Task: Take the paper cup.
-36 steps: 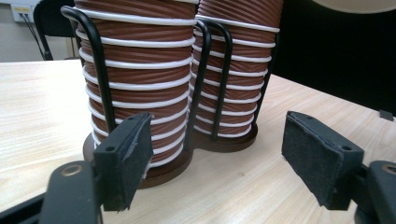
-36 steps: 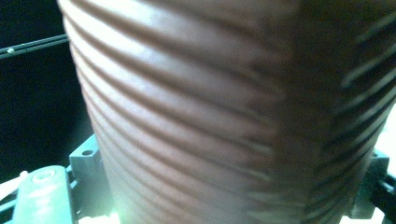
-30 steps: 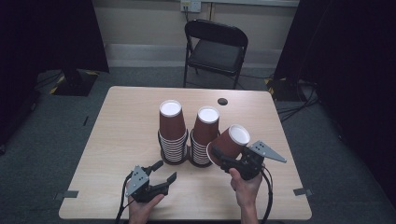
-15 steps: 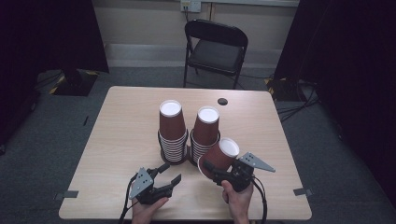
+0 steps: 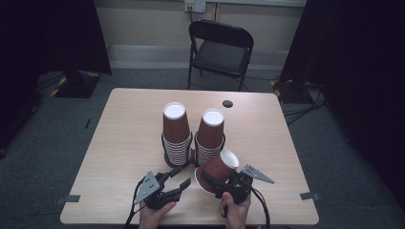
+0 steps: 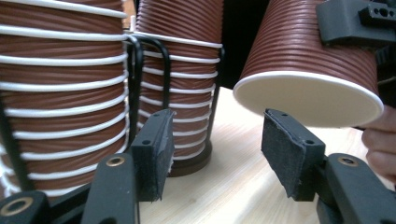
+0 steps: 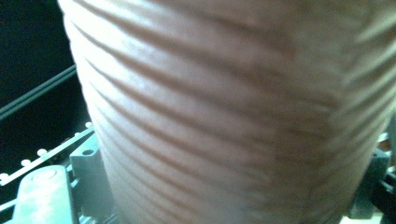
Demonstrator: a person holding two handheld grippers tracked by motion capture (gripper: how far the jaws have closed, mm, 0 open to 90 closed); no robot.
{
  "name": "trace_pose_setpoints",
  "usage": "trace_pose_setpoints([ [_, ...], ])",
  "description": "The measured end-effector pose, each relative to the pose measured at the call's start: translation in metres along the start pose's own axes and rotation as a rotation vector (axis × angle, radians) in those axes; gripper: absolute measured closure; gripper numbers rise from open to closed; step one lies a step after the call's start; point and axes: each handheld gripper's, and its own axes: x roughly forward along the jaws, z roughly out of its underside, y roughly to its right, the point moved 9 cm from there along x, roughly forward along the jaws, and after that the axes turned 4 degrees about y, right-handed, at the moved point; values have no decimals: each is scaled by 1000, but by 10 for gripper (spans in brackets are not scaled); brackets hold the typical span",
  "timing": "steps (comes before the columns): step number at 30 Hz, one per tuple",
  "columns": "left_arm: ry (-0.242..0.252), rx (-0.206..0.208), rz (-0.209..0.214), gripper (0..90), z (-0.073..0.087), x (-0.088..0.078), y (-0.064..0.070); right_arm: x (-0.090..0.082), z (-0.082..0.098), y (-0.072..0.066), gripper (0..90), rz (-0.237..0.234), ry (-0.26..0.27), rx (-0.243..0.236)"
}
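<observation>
Two stacks of upside-down brown ribbed paper cups, left (image 5: 175, 131) and right (image 5: 210, 133), stand in a black wire holder (image 5: 166, 155) mid-table. My right gripper (image 5: 210, 180) is shut on a single brown cup (image 5: 220, 168), tilted with its white base up and its mouth toward the left gripper. In the right gripper view this cup's wall (image 7: 233, 116) hides the jaws. My left gripper (image 5: 180, 177) stands open just left of that cup. In the left gripper view its pads (image 6: 152, 156) are spread; the left stack (image 6: 56, 93), the right stack (image 6: 182, 70) and the held cup's rim (image 6: 308, 95) lie beyond.
The light wooden table (image 5: 129, 124) carries a small black disc (image 5: 228, 103) near its far edge. A black folding chair (image 5: 220, 47) stands behind the table. Cables lie on the floor at the right (image 5: 305, 112). Both hands come in at the table's near edge.
The right gripper has carried the cup down, nearer and leftward, from beside the right stack toward the left gripper. The left gripper edged slightly right and stayed open.
</observation>
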Motion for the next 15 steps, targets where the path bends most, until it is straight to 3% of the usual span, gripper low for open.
trace_pose_setpoints([
  [3, 6, 19, 16, 467, -1, 3, 3, 0, 4, -2, 138, -23, 2, 38],
  [8, 19, 17, 52, 492, -3, 9, 9, 1, 10, -4, 138, -52, -8, 84],
  [15, 34, 51, 62, 543, -4, 17, 14, 2, 17, -11, 138, -100, -19, 134],
])
